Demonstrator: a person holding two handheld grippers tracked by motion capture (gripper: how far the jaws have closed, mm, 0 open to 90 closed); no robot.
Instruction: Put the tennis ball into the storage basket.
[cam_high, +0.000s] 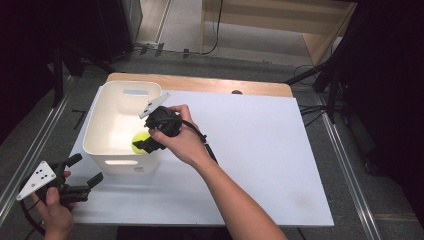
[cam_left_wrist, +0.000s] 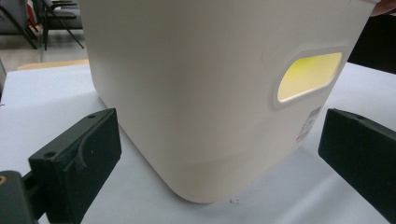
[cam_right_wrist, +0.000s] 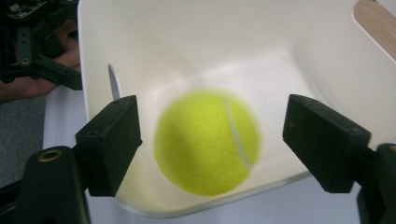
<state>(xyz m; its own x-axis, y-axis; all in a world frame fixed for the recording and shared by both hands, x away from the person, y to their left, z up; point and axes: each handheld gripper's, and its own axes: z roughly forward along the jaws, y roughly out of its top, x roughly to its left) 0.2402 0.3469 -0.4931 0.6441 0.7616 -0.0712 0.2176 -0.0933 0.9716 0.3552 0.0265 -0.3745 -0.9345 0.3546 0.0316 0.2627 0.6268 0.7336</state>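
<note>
A white plastic bin (cam_high: 96, 125) stands on the left part of the white table top. My right gripper (cam_high: 144, 145) reaches over the bin's near right corner and points down into it, open. A yellow tennis ball (cam_right_wrist: 208, 142) shows between the right gripper's (cam_right_wrist: 217, 126) jaws, blurred, with a gap to each pad. From above, the ball (cam_high: 139, 140) lies inside the bin by its front wall. My left gripper (cam_high: 87, 168) is open with nothing in it, low at the table's front left, facing the bin's (cam_left_wrist: 196, 93) outer wall. Yellow glows through the handle slot (cam_left_wrist: 308, 74).
The white table top (cam_high: 260, 150) stretches right of the bin, with a wooden strip (cam_high: 225, 85) along its far edge. Metal rails (cam_high: 350, 175) run along both sides of the table. The left hand and its gripper (cam_right_wrist: 42, 60) show beyond the bin's wall.
</note>
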